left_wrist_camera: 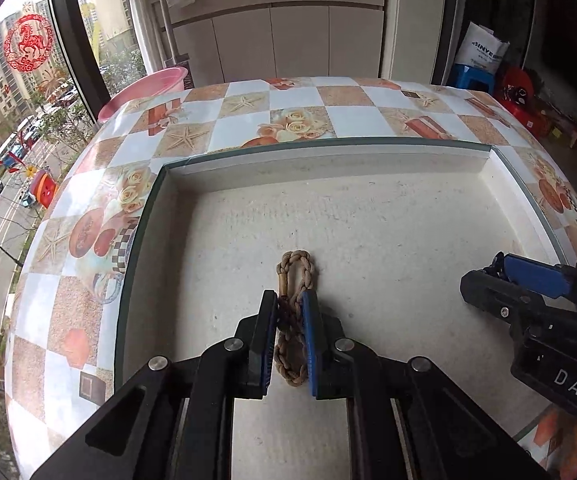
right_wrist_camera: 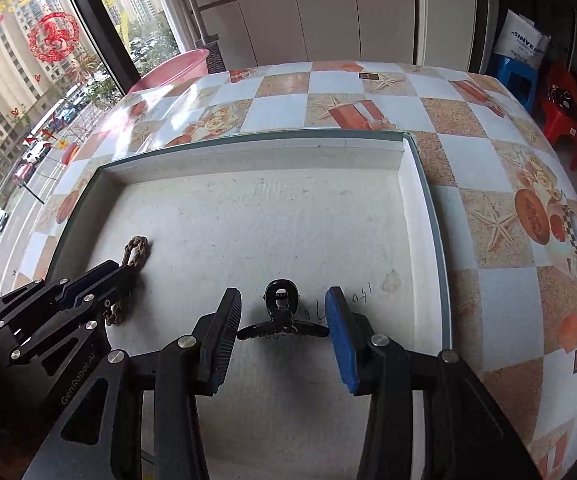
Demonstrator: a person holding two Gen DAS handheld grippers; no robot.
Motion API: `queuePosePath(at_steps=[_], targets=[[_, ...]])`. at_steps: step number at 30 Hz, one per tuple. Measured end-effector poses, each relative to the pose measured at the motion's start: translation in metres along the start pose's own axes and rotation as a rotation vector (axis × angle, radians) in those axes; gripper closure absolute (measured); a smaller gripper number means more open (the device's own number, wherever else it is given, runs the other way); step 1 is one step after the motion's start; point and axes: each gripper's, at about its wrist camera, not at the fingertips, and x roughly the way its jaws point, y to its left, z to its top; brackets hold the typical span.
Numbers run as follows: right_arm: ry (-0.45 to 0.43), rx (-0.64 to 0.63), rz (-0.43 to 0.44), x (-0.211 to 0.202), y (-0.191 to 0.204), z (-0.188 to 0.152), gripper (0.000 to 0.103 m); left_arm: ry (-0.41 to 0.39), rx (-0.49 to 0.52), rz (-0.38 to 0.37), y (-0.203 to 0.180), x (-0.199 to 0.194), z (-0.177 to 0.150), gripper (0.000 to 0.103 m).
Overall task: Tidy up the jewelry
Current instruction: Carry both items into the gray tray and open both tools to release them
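Progress appears to be at the placing stage: both items sit over the white tray (left_wrist_camera: 368, 220), and neither has been let go. The left gripper (left_wrist_camera: 289, 312) pinches a braided cord bracelet (left_wrist_camera: 296, 276) between its pads, the jaws nearly together, with the bracelet's looped end reaching forward onto or just above the tray floor; contact with the floor cannot be confirmed. In the right wrist view, the right gripper (right_wrist_camera: 284, 320) holds a black hair claw clip (right_wrist_camera: 282, 312) across its width, the clip's two ends meeting the fingers (right_wrist_camera: 340, 336), which stand partly spread to span it. The clip hangs low over the right half of the tray, the bracelet over the left half, well apart from each other. The tray rests on a table covered with a patterned cloth (right_wrist_camera: 488, 200). No other jewelry is visible inside the tray. Remaining, by this reading: lower each item fully, release both, and withdraw the grippers.
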Motion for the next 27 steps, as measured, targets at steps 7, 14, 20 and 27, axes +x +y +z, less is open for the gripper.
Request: queuePosePath(at_steps=[7,14,20,27], targets=[[0.009,0.027,0.053,-0.002,-0.002,0.001,0.027,-0.002,-0.013,0.034,0.001,-0.006,-0.001,0.077],[-0.024,0.156,0.157,-0.017,-0.015,0.003,0.027,-0.027,-0.023,0.016,0.004,-0.02,0.001,0.077],[-0.068,0.218,0.195,-0.036,-0.022,0.003,0.022,-0.043,-0.028,-0.001,0.004,-0.032,0.001,0.077],[-0.071,0.241,0.199,-0.047,-0.026,0.0,0.022,-0.06,-0.035,-0.008,0.006,-0.046,0.0,0.0]])
